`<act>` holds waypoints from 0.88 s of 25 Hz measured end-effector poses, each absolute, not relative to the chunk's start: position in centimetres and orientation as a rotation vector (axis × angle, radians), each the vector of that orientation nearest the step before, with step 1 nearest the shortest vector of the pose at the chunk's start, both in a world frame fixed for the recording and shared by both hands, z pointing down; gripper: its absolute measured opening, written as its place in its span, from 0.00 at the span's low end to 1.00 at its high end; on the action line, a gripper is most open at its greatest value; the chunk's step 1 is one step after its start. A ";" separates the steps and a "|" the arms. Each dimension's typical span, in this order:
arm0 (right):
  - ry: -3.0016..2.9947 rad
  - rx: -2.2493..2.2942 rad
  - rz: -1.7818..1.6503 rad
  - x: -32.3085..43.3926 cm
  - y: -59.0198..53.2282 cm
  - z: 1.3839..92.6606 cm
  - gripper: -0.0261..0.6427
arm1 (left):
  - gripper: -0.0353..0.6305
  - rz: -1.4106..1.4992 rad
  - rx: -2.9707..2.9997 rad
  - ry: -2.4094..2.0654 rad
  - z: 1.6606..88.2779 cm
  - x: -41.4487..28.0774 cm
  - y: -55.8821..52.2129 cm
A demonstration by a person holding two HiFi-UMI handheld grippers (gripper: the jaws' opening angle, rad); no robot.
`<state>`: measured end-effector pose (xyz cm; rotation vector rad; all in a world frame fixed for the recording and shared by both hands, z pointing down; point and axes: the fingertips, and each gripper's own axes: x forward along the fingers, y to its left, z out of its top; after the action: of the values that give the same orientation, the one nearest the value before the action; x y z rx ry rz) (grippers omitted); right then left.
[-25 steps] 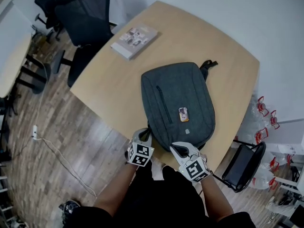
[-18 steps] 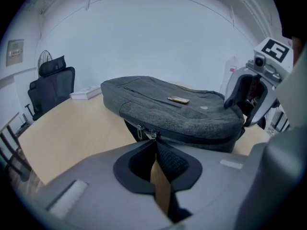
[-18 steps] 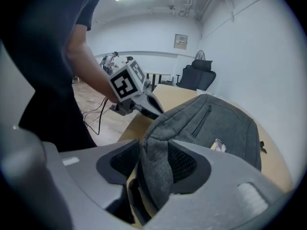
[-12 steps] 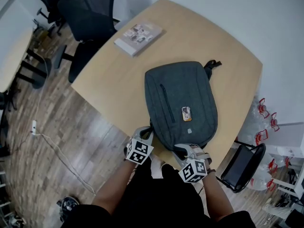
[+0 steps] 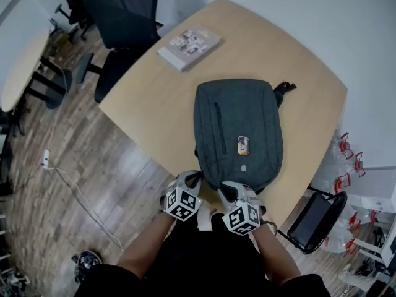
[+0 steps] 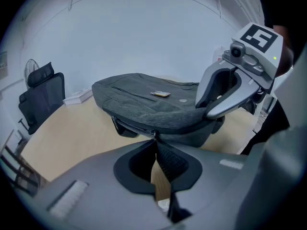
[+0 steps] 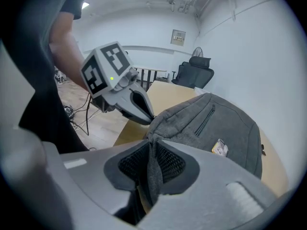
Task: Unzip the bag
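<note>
Dropping lower since the earlier frames, the right gripper is now sitting close beside the left gripper at the near end of the grey backpack. The backpack is lying flat on the light wooden table, with its near end right at the table's edge by the person's body.

The right jaws have just been closing and are now pinching a fold of grey fabric from the backpack's bottom edge. The left jaws are pressing together on what looks like the zipper pull, where the zip line is running along the backpack's side.

Trouble is likely coming from that fabric pinch. If the fold is slipping out while the left gripper is dragging the pull, the backpack is going to travel with the pull instead of unzipping, perhaps sliding off the near edge. A thin pull may also be escaping the left jaws under a sharp tug. Bunched fabric so near the slider risks jamming it.
</note>
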<state>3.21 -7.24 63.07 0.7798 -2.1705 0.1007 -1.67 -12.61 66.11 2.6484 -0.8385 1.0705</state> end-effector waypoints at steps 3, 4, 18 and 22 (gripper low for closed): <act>-2.174 0.815 0.130 2.1 -8.5 63.0 0.12 | 0.09 1.066 2.631 -0.859 65.9 -2.2 -12.4; -2.173 0.826 0.143 1.8 -8.9 63.0 0.12 | 0.09 1.067 2.631 -0.856 65.8 -2.2 -12.3; -2.324 0.730 0.149 -1.9 -10.0 61.5 0.21 | 0.09 0.987 2.558 -0.924 65.8 -4.2 -13.6; -2.274 0.698 0.033 1.2 -9.2 60.8 0.31 | 0.09 0.942 2.504 -1.011 65.8 -6.2 -15.2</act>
<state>1.21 -9.17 60.81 0.6975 -2.2745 0.0331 -6.18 -15.23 65.78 2.5041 -1.0107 0.9422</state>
